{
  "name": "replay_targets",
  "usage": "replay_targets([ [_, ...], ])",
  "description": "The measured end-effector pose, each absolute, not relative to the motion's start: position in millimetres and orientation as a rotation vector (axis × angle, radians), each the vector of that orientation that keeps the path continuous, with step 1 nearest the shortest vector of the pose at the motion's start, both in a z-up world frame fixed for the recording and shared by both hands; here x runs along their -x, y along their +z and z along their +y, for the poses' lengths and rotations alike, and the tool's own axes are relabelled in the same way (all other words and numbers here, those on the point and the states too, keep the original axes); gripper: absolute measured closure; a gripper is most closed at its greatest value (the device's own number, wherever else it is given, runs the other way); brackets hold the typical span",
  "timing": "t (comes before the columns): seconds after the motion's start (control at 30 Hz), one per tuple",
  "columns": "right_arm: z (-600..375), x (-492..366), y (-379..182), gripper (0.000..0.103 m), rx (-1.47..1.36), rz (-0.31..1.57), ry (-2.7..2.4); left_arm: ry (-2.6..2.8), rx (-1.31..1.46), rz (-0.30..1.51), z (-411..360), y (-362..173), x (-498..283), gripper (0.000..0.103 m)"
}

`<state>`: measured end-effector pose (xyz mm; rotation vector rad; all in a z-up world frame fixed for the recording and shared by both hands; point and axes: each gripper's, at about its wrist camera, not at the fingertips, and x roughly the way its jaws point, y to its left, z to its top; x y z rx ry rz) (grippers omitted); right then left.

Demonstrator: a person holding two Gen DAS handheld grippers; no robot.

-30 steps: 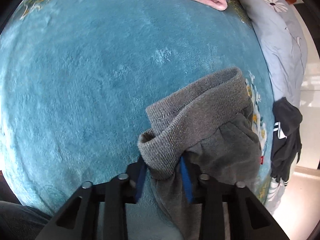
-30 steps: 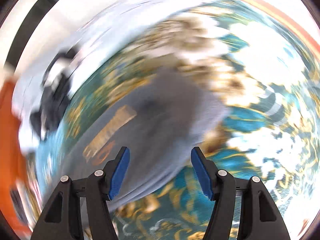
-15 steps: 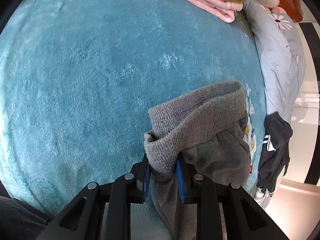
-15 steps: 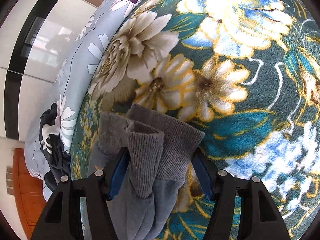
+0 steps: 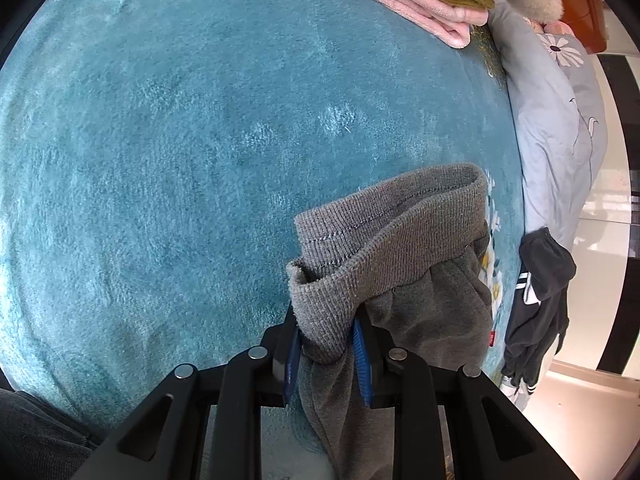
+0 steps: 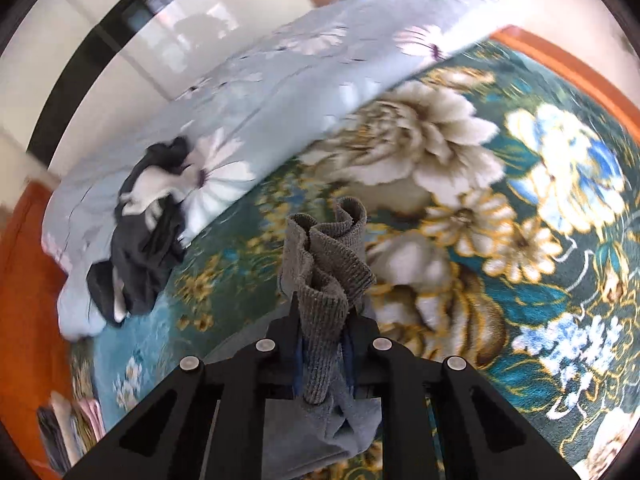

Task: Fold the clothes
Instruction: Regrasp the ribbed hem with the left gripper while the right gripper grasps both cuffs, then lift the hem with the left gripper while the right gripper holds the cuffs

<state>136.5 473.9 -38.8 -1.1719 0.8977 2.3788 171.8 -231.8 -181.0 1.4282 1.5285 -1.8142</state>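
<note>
Grey sweatpants bunch from both my clamped grippers, left and right, toward twelve; black garment at three.

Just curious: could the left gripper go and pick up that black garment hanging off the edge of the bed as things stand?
Probably not yet. The left gripper is shut on the grey sweatpants, so its jaws are full. The black garment lies off to its right, nothing covering it.
</note>
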Motion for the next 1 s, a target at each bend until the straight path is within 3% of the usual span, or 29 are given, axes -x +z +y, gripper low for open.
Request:
replay_targets([
  [0.23, 292, -92, -32, 0.087, 1.382, 0.416, 2.657, -1.814, -1.422, 1.572, -238, -178, -180, 0.078],
  [0.5, 194, -90, -73, 0.086, 1.592, 0.123, 2.739, -1.812, -1.430, 1.568, -230, -180, -179, 0.075],
  [0.67, 136, -90, -98, 0.067, 1.722, -0.069, 2.771, -1.805, -1.432, 1.573, -233, -180, -170, 0.073],
  [0.77, 134, -94, -90, 0.066, 1.820, 0.020, 2.875, -1.801, -1.433, 1.577, -233, -181, -172, 0.072],
  [1.0, 207, -70, -66, 0.065, 1.652, 0.172, 2.780, -1.787, -1.437, 1.589, -232, -183, -175, 0.068],
])
